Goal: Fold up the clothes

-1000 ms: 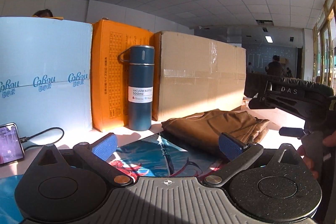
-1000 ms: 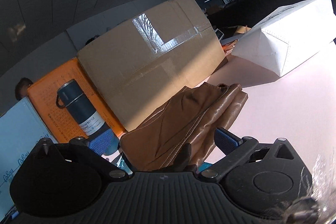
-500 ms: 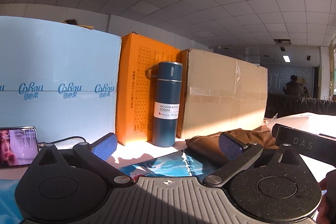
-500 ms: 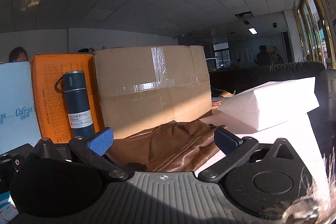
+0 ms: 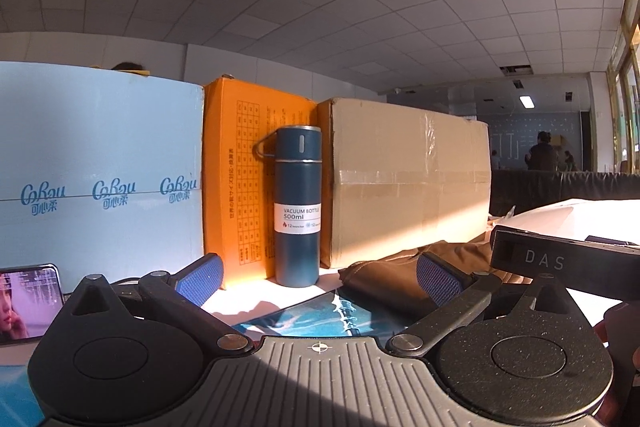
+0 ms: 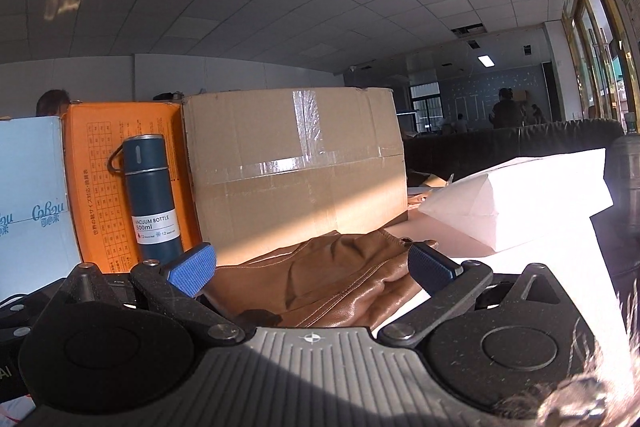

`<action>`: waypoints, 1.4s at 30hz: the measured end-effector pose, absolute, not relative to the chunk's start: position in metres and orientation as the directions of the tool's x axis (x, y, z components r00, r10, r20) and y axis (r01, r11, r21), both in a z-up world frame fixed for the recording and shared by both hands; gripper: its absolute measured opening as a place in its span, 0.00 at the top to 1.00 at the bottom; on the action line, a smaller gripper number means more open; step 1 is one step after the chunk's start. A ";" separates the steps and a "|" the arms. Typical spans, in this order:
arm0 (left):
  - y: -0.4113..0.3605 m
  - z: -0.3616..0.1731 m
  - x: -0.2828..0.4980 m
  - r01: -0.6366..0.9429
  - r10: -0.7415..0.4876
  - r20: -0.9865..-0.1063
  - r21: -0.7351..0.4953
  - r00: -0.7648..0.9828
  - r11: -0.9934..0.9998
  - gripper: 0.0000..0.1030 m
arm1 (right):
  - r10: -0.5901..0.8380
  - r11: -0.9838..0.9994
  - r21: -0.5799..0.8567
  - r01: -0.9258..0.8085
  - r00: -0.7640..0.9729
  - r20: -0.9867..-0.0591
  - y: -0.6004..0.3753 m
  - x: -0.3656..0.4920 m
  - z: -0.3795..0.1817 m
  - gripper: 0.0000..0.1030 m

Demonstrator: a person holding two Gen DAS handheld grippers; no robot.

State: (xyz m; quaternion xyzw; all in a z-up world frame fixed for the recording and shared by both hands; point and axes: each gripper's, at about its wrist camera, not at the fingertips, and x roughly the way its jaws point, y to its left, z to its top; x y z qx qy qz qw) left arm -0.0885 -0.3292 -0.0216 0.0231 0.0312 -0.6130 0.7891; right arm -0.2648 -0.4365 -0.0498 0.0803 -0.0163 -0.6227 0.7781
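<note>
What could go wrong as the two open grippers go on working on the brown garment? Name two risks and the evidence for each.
1. The vacuum bottle stands upright just left of the brown garment; a sweep by the left gripper might topple it.
2. The right gripper hovers open over thick, layered folds, so it may pinch several layers at once and pull the folded garment apart.

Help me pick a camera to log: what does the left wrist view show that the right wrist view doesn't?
Only the left wrist view shows the lit phone and the blue picture book on the table. Only the right wrist view shows the white paper bag. Both share the vacuum bottle, the cardboard box, the brown garment and an open hand-held gripper, left and right.
</note>
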 end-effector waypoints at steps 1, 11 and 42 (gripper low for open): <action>-0.330 -0.022 -0.089 0.969 -0.966 -0.082 0.000 0.245 0.245 0.00 | -0.971 0.212 0.147 0.966 0.225 -0.075 -0.437 -0.265 -0.050 0.00; -0.330 -0.023 -0.090 0.971 -0.967 -0.087 0.007 0.240 0.241 0.00 | -0.965 0.227 0.161 0.960 0.244 -0.095 -0.441 -0.265 -0.050 0.00; -0.331 -0.023 -0.088 0.971 -0.966 -0.098 -0.002 0.239 0.240 0.00 | -0.956 0.243 0.192 0.951 0.268 -0.117 -0.444 -0.268 -0.052 0.00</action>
